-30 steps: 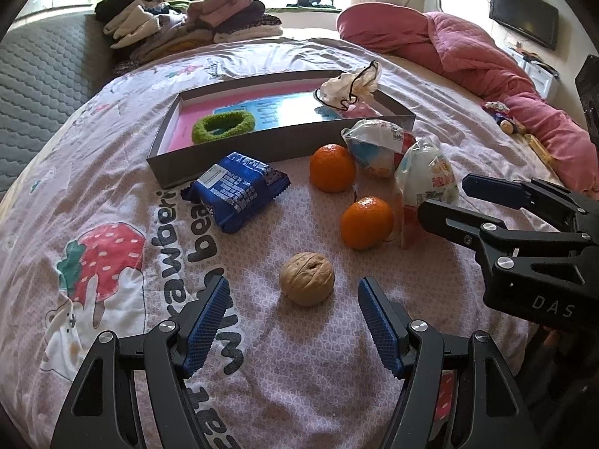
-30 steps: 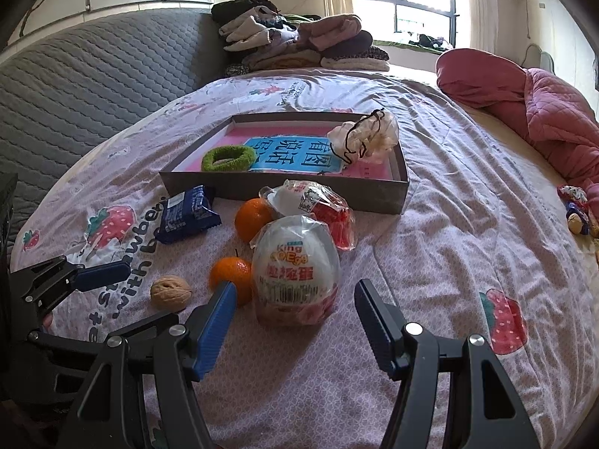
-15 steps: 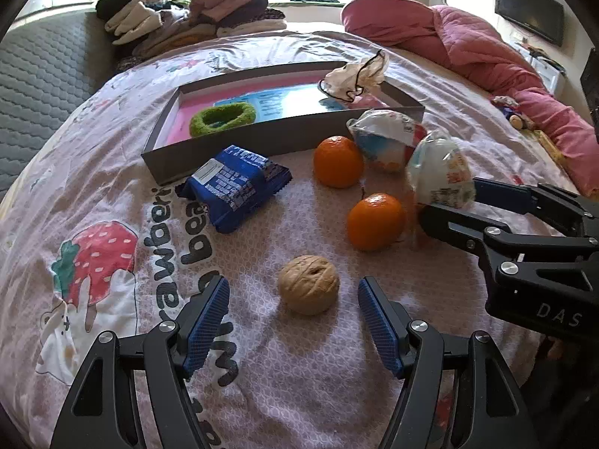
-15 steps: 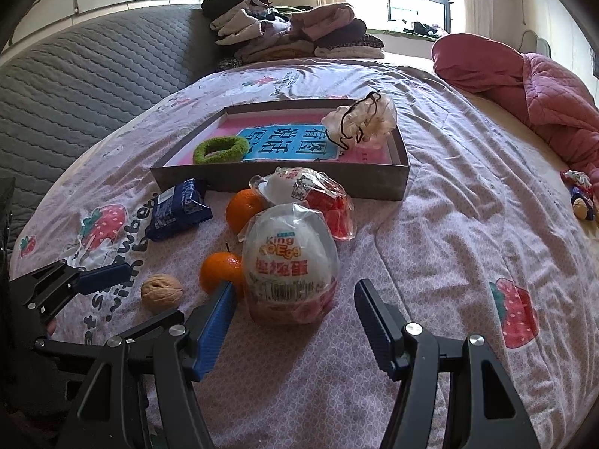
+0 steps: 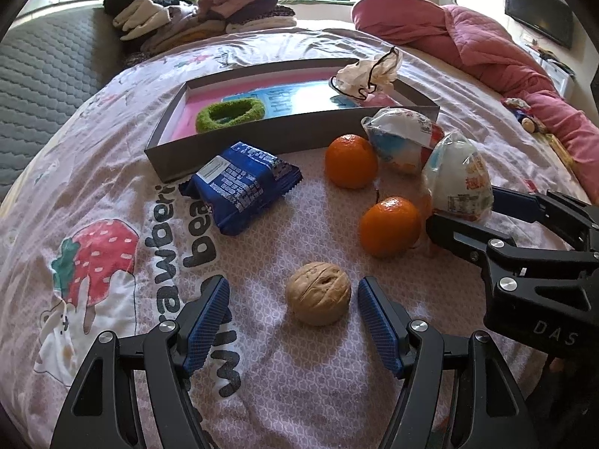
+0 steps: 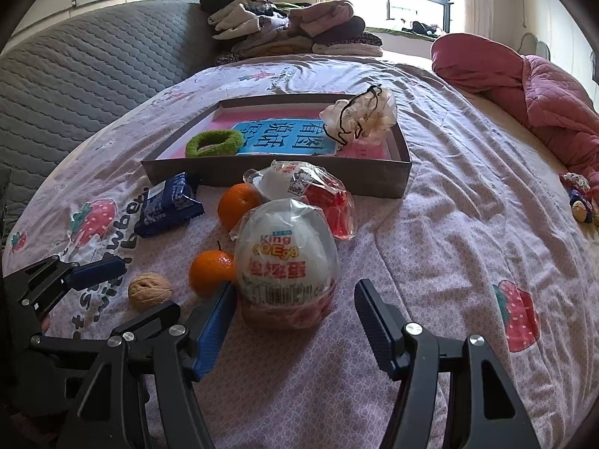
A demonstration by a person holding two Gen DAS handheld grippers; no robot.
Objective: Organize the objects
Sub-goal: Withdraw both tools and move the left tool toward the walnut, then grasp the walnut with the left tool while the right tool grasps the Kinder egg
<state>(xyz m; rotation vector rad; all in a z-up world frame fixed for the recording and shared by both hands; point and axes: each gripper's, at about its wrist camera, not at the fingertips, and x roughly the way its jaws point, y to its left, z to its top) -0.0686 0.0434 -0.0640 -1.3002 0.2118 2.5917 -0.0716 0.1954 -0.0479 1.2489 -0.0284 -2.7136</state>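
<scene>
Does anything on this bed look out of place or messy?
Nothing is spilled or broken. The walnut, two oranges, blue snack packet and two wrapped toy eggs lie loose on the sheet outside the tray.

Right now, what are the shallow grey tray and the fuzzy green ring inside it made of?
Shallow grey tray: likely cardboard, matte, with thin straight folded walls and sharp corners. Fuzzy green ring: soft fabric, probably plush or chenille, judging by its nubby pile; exact fibre unclear.
</scene>
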